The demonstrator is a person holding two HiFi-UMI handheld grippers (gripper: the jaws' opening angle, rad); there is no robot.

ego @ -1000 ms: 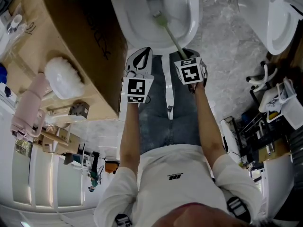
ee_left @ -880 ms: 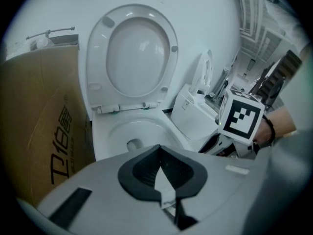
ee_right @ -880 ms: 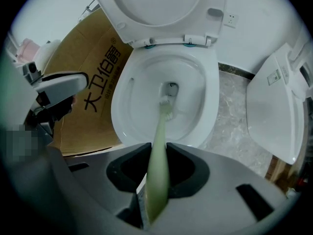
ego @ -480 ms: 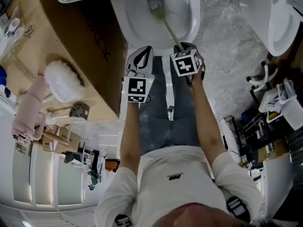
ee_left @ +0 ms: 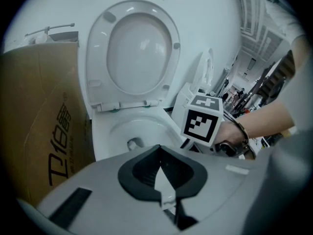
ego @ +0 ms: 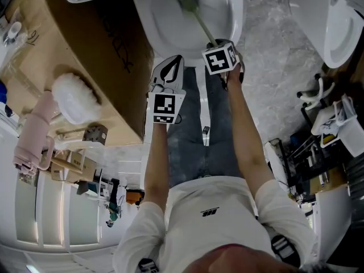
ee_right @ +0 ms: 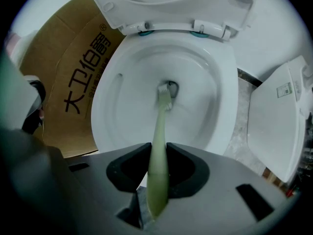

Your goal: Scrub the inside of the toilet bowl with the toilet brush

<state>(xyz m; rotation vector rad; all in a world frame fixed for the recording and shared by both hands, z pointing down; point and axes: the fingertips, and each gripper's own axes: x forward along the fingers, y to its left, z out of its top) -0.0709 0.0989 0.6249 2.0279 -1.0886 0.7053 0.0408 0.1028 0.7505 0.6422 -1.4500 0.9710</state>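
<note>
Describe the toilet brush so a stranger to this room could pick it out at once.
Find the white ceramic toilet bowl that stands beside the brown cardboard box. A slim pale green plastic toilet brush slants from the right gripper, which is shut on its handle, down to the bottom of the bowl. It is the only green thing inside the all-white bowl.

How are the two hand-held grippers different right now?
The right hand-held gripper is clamped on the green toilet brush, whose head sits deep in the toilet bowl. The left hand-held gripper holds nothing, and its jaws are together. In the head view, the right one is farther forward, at the bowl's front rim, while the left one hangs a little behind it. Both carry a black-and-white marker cube and point toward the toilet.
</note>
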